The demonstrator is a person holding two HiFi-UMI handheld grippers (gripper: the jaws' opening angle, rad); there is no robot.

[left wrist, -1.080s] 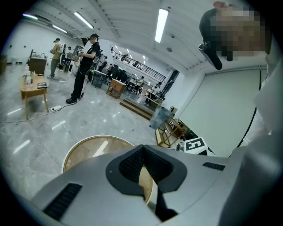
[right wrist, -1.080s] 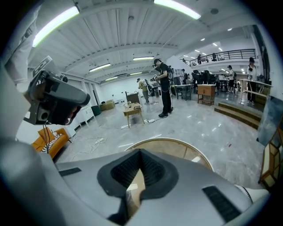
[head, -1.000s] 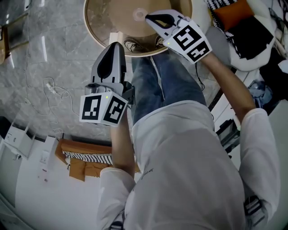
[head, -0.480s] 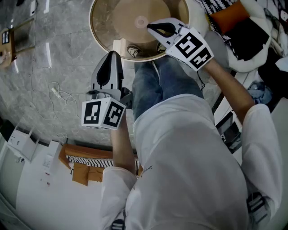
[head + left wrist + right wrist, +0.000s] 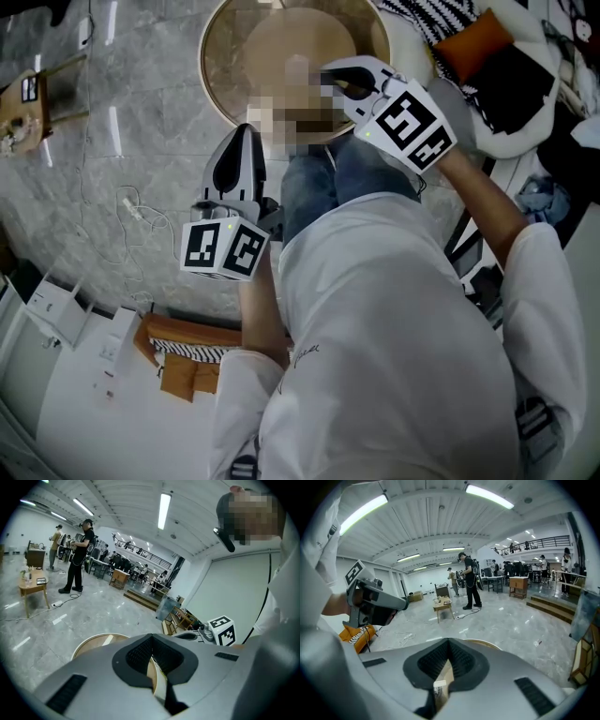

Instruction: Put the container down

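Note:
No container shows in any view. In the head view my left gripper hangs over the grey floor, pointing at the rim of a round wooden table. Its jaws are shut with nothing between them, and the left gripper view shows the same. My right gripper is raised over the table's near edge, shut and empty, as the right gripper view confirms. Each gripper appears in the other's view: the right gripper's marker cube and the left gripper. The person's legs and white shirt fill the lower head view.
A small wooden side table stands at the left, with a cable and plug on the marble floor. An orange striped seat is behind the person, and a cushioned chair stands at upper right. People stand far off.
In the head view both grippers and the round table have shifted slightly down and to the right. The jaws of both grippers have stayed shut and empty.

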